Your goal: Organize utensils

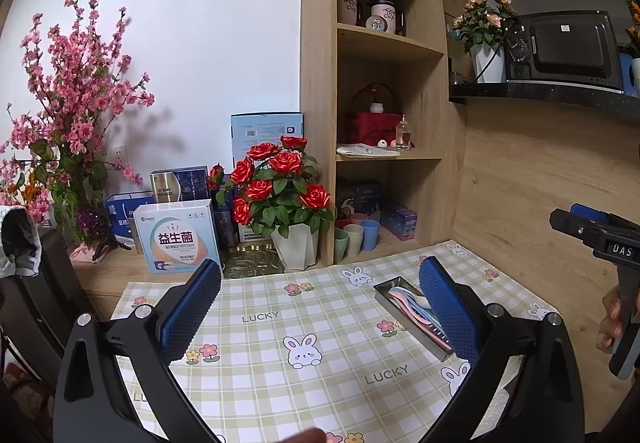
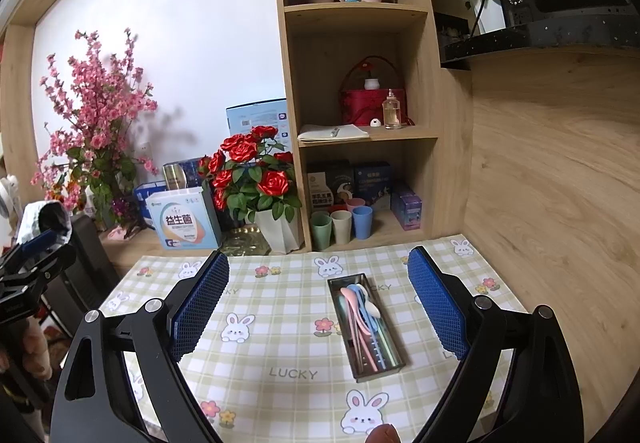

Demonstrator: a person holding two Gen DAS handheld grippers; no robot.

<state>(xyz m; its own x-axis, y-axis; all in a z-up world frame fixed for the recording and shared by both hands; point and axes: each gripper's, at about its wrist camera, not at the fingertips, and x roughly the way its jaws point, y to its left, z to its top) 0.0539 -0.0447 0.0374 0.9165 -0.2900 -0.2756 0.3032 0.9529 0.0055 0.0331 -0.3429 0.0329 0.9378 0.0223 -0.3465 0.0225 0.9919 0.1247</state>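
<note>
both grippers spread wide, empty — left gripper (image 1: pixel 320 307), right gripper (image 2: pixel 318 299); pastel utensils (image 2: pixel 366 319) in steel tray (image 2: pixel 340 327) at 1 o'clock of right.

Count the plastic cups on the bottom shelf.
4 show. Green cup stands front left, beige cup beside it, blue cup at the right, and pink cup behind them. More may be hidden behind these.
</note>
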